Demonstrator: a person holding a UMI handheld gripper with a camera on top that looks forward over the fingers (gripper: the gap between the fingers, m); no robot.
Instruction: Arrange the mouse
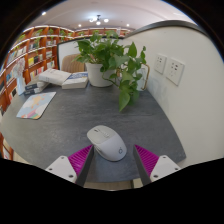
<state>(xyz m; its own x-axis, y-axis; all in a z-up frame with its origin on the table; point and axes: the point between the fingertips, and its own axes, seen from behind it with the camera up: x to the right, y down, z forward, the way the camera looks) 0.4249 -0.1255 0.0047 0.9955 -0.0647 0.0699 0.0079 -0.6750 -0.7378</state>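
Here the gripper (pixel 113 163) hangs with fingers spread apart, gripping nothing. The mouse (pixel 107 142) lies on the near part of the table (pixel 70 125), just ahead between them, so the grasp seems not yet made.

A grey table (pixel 60 125) carries a few things toward its far end. A leafy green plant (pixel 118 58) stands in a white pot (pixel 99 74) close to the white wall (pixel 190 105), some stems trailing down over the tabletop. Just beside the pot lies a stack of books (pixel 62 79). Nearer, by the table's edge, a magazine (pixel 36 104) lies flat. Two wall sockets (pixel 168 67) sit side by side on the wall near the plant. Bookshelves (pixel 30 55) filled with books line the room beyond, under ceiling lights (pixel 97 18).
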